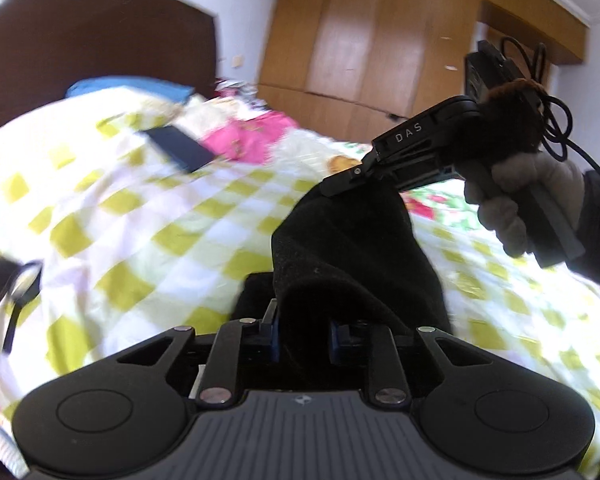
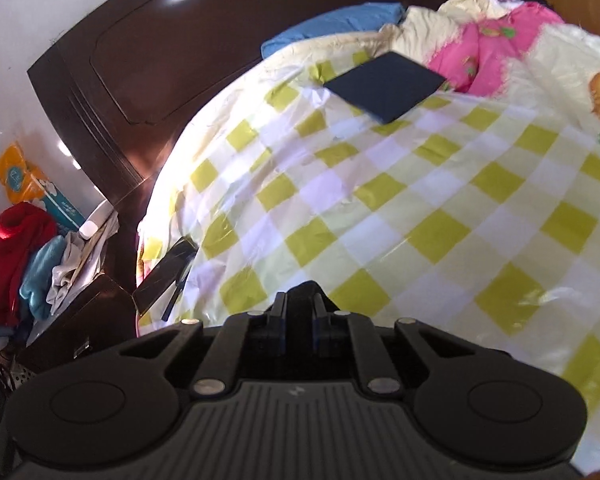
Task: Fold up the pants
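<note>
Left tool [image 1: 303,330] points slightly downward, jaws drawn close and pinching black cloth between the pads. Right tool [image 1: 342,182], seen from the left wrist, angles down with its tip clamped on the same cloth; a light-gloved hand [image 1: 528,200] grips its handle, dark sleeve behind.

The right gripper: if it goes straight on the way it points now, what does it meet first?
Probably the checked bedspread. The right gripper, shut on black pants, points down at it; the dark flat square lies farther on.
</note>
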### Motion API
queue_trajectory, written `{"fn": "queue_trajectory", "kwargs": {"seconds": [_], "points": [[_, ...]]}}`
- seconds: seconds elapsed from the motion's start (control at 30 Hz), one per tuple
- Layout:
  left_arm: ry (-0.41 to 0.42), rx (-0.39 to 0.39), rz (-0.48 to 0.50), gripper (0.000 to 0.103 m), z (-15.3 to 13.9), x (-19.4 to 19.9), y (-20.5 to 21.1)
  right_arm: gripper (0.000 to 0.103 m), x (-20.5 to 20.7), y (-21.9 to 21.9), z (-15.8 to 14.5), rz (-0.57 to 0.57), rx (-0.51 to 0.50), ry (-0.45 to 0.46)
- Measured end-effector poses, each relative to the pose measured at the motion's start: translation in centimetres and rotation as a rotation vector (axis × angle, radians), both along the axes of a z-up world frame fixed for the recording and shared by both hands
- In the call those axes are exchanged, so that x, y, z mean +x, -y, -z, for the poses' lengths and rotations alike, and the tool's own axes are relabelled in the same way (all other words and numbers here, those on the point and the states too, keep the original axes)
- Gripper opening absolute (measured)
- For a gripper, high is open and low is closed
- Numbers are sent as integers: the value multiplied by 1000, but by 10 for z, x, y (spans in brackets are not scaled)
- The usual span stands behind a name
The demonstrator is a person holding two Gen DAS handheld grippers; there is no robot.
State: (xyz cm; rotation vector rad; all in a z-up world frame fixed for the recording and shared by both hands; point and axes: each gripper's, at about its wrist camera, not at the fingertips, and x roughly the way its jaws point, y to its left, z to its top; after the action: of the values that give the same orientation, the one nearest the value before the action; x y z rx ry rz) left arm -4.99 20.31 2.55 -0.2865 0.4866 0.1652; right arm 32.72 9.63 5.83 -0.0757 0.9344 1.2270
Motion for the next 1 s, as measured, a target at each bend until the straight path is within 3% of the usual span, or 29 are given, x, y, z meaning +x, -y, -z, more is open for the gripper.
{"fn": "queue_trajectory", "kwargs": {"seconds": [0.13,0.2,0.27,0.3,0.37,0.47,0.57,0.7,0.8,0.87,0.9,1.0], "points": [[-90,-62,-71,37,40,3,-21,15,-5,-52,64,-37,-93,57],[-113,-42,-73,41,50,2,-21,25,0,-58,92,-11,-124,33],[-121,-17,-52,45,50,-1,-21,54,15,-50,101,25,-100,-39],[-122,-12,-37,46,48,-4,-21,56,23,-44,99,56,-91,-91],[-136,4,-11,48,44,-12,-23,55,35,-21,76,102,-20,-129],[-164,56,-34,48,33,-30,-29,55,41,25,30,187,71,-31],[-142,75,-87,48,13,-39,-41,57,38,73,6,274,70,55],[-34,132,-34,54,-17,-17,-32,57,26,111,23,313,-13,50],[-25,193,48,55,-12,16,-8,57,17,120,42,323,-3,-4],[-45,235,74,55,0,34,4,56,11,113,50,306,45,-19],[-59,219,82,55,9,42,5,53,8,105,54,284,49,-12],[-149,205,74,58,41,55,3,48,8,79,79,324,-77,106]]}}
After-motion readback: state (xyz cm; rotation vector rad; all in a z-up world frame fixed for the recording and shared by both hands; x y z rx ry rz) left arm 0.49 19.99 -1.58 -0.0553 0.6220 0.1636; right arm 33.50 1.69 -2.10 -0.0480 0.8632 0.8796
